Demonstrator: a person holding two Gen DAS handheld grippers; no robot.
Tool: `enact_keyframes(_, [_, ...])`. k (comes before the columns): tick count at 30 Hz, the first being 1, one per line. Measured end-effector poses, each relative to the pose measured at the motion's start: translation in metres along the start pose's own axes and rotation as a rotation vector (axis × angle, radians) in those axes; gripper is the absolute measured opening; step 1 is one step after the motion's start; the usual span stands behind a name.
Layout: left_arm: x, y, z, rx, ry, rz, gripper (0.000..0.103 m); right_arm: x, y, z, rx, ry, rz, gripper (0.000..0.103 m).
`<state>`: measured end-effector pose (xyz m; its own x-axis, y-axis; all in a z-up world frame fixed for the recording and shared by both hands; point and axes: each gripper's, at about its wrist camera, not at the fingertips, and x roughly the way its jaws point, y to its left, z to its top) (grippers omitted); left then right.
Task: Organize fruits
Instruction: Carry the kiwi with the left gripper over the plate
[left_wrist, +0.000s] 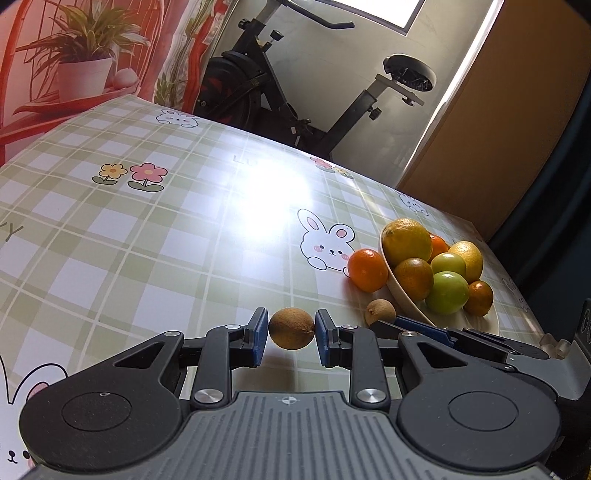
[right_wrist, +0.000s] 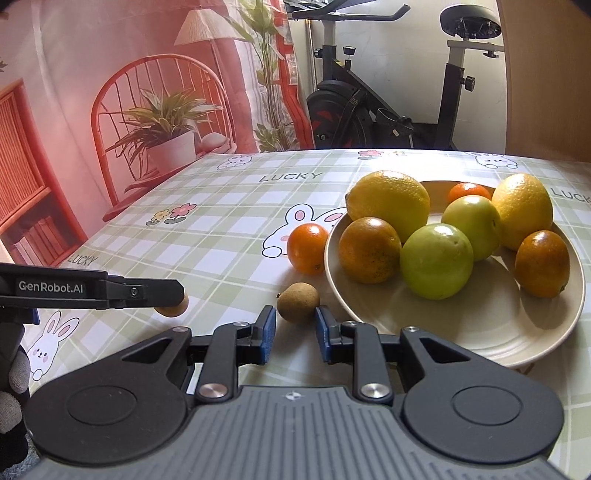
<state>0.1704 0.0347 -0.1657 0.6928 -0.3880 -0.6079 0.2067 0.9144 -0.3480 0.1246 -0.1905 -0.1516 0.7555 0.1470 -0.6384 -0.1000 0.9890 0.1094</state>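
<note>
Brown, rough-skinned longan (left_wrist: 291, 328) sits clamped between the left gripper (left_wrist: 291, 334) fingers, lifted for carrying. Second longan (right_wrist: 297, 297) lies on the checked surface (right_wrist: 207, 236) at 12 o'clock of the right gripper (right_wrist: 294, 334), its fingers together, at 9 o'clock of the fruit-filled plate (right_wrist: 480, 332).

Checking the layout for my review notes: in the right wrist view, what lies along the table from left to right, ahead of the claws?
Left claw shut on a small brown fruit → loose brown fruit between the right claw's pads → orange on the cloth → beige plate of fruit.
</note>
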Motion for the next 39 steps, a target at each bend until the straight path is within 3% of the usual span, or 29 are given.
enact_keyframes(5, [-0.001, 0.002, 0.000, -0.005, -0.011, 0.001, 0.029, 0.007, 0.010, 0.004, -0.029, -0.020, -0.025, 0.036])
enact_keyframes(19, [0.002, 0.000, -0.002, 0.002, 0.004, 0.009, 0.029, 0.019, 0.020, 0.006, -0.066, -0.009, -0.040, 0.036])
enact_keyframes(24, [0.001, -0.002, -0.002, 0.014, -0.002, 0.017, 0.029, 0.018, 0.020, 0.006, -0.061, -0.019, -0.035, 0.030])
enact_keyframes(34, [-0.013, -0.020, 0.002, 0.078, -0.034, 0.032, 0.029, 0.002, 0.014, 0.001, -0.053, -0.076, -0.019, 0.030])
enact_keyframes(39, [-0.017, -0.041, 0.013, 0.126, -0.049, -0.007, 0.029, -0.021, -0.001, 0.000, -0.023, -0.141, -0.028, 0.030])
